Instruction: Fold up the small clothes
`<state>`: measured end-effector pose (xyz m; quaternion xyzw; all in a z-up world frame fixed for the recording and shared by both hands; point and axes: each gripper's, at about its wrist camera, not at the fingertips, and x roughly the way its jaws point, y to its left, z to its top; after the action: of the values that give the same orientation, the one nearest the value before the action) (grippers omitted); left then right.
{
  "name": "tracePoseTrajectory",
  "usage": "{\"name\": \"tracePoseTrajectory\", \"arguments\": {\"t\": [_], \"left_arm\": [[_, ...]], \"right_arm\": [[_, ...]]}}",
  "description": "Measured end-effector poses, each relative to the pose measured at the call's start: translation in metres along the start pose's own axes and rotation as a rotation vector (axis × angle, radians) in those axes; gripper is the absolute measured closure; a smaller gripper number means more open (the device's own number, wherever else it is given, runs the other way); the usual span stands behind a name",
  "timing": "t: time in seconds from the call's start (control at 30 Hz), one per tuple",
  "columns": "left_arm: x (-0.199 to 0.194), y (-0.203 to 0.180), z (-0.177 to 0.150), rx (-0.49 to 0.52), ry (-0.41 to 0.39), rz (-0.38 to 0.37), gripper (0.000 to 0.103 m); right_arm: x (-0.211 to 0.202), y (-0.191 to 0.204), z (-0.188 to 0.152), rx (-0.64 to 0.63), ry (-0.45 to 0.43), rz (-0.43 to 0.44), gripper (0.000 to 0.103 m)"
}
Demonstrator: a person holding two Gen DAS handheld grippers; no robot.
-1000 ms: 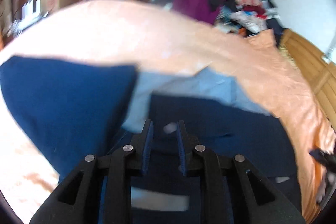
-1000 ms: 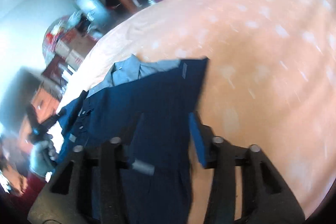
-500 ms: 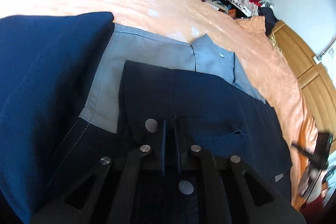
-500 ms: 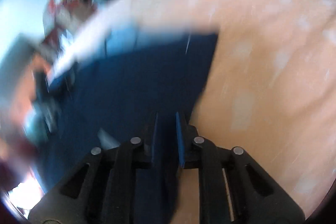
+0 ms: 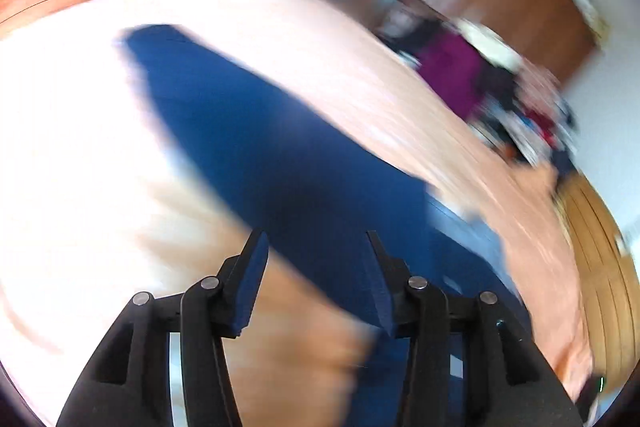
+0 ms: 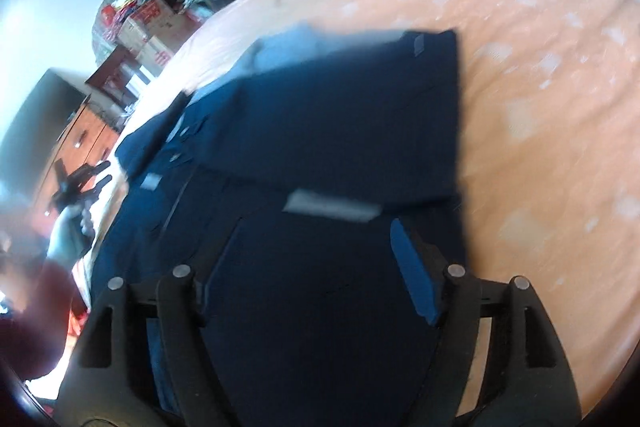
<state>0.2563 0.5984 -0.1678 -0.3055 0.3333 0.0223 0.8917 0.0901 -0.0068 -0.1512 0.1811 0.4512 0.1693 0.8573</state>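
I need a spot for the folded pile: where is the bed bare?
The orange bedspread is bare to the right of the navy shirt. The clothes heap crowds the far edge, and the left gripper hovers beside the shirt's other side.

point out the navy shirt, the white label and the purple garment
navy shirt (image 6: 344, 115) right wrist view, folded upper panel
white label (image 6: 332, 207) right wrist view, its middle
purple garment (image 5: 452, 75) left wrist view, blurred front

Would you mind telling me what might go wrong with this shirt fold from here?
1. Both the left gripper and the right gripper are open, so nothing pins the navy shirt; its folded flap may slip back.
2. The left view is heavily blurred, so that gripper might snag the loose sleeve.
3. The peach bedspread is soft, so creases may set unevenly.
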Motion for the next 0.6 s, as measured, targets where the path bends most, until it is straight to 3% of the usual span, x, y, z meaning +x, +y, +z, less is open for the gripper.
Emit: {"name": "tracePoseTrajectory", "arguments": {"t": [0.1, 0.2, 0.43, 0.5, 0.53, 0.6], "left_arm": [[0.008, 0.05, 0.037, -0.019, 0.019, 0.078, 0.053], [0.031, 0.077, 0.064, -0.063, 0.046, 0.065, 0.053], [0.075, 0.1, 0.114, -0.104, -0.025, 0.084, 0.055], [0.088, 0.101, 0.122, -0.081, -0.017, 0.116, 0.069], [0.09, 0.097, 0.124, -0.062, -0.023, 0.125, 0.09], [0.087, 0.065, 0.121, 0.028, -0.031, 0.083, 0.098]], "right_arm": [[0.028, 0.023, -0.008, -0.033, 0.072, 0.021, 0.029], [0.058, 0.045, -0.009, -0.048, 0.121, 0.03, 0.029], [0.081, 0.065, 0.0, -0.063, 0.127, 0.024, 0.028], [0.08, 0.067, 0.0, -0.058, 0.117, 0.015, 0.034], [0.079, 0.069, 0.001, -0.048, 0.11, 0.022, 0.039], [0.074, 0.068, 0.002, -0.033, 0.093, 0.042, 0.063]]}}
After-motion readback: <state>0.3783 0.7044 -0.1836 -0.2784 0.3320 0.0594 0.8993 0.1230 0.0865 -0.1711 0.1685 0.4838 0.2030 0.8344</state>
